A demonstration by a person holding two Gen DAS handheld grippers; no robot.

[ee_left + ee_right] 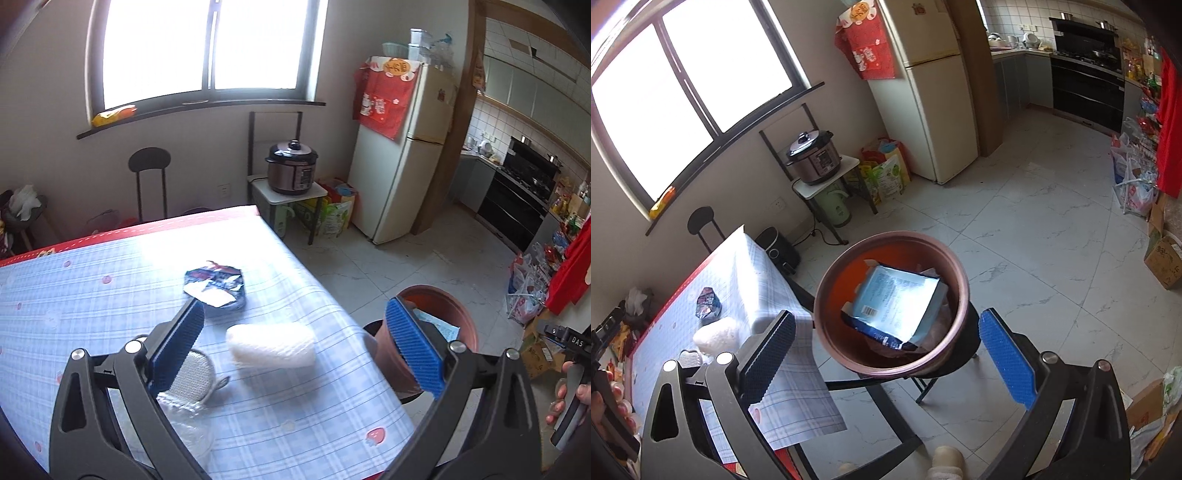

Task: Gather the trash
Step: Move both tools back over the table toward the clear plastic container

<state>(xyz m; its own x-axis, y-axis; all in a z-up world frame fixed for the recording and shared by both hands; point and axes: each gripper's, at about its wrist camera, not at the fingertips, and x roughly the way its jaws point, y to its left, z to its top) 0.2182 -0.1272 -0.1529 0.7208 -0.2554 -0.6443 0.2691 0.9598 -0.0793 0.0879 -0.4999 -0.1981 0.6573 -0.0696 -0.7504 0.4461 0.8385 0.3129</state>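
The left gripper (295, 347) stands wide open and empty over a white foam roll (270, 345), which lies on the checked tablecloth (110, 280) with its long axis across the view; beyond it sits a crumpled foil wrapper (216, 287). The right gripper (888, 362) is also wide open and empty above the brown bin (827, 332), where a blue packet (897, 306) lies tilted. The bin stands on a dark stool (973, 339) over pale floor tiles (1034, 240), mostly hidden.
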